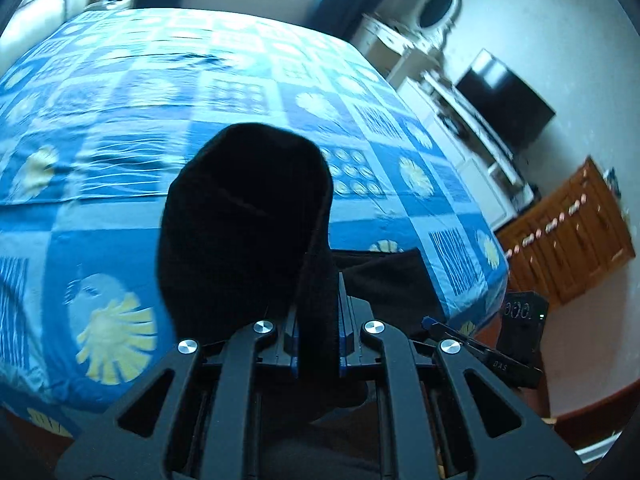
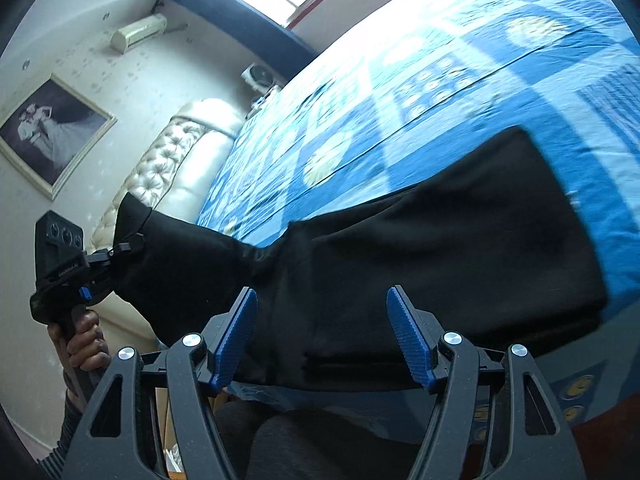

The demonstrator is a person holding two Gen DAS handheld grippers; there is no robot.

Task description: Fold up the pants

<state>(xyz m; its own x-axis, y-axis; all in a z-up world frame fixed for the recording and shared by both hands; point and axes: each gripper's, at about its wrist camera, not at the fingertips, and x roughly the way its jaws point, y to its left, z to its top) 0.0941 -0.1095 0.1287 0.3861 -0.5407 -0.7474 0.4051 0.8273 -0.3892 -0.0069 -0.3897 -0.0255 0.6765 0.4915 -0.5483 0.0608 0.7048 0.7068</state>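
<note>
Black pants point(image 2: 420, 248) lie along the near edge of the bed point(image 1: 248, 92), on its blue patterned cover, one leg end lifted clear of the mattress. Left hand-held gripper point(image 1: 318, 320): blue pads clamped together on that raised dark fabric, which bunches up in front of its camera. Right hand-held gripper point(image 2: 322, 336): fingers stand well apart above the waist part of the pants, gripping nothing (fabric lies beneath, not pinched). A hand point(image 2: 84, 344) holds the left unit's grip beside the padded headboard point(image 2: 168, 160)
</note>
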